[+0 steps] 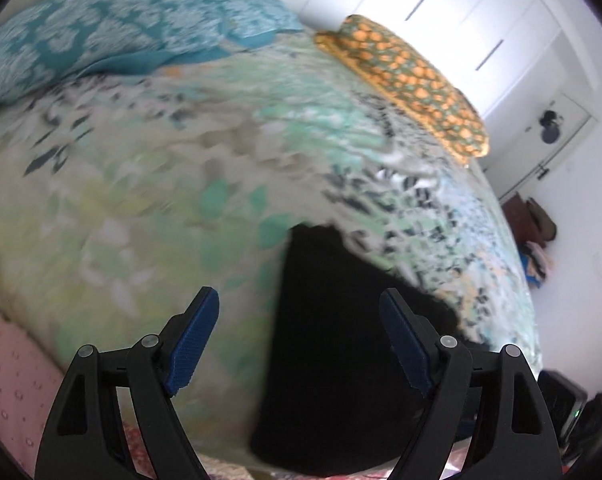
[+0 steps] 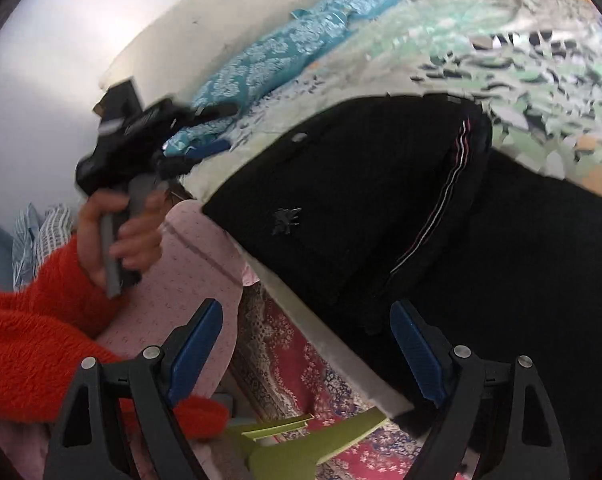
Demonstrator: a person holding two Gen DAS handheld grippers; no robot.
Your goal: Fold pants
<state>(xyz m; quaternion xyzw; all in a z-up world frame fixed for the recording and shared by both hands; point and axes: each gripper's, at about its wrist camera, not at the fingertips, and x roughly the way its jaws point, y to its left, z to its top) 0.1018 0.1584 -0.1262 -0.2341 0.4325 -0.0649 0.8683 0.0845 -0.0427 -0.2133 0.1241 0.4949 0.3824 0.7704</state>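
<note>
My left gripper (image 1: pixel 299 340) stands nearest in its own view, jaws spread wide with nothing between them, the black pants (image 1: pixel 341 360) just beyond on the patterned bedspread (image 1: pixel 141 184). From there only a dark corner shows, so I cannot tell its length.

In the right view my right gripper (image 2: pixel 307 344) is likewise released and empty above the bed's edge. The pants lie near that edge, their striped side seam (image 2: pixel 437 208) running diagonally from upper right to lower left. I judge I should pinch matching corners and keep the seam straight.
</note>
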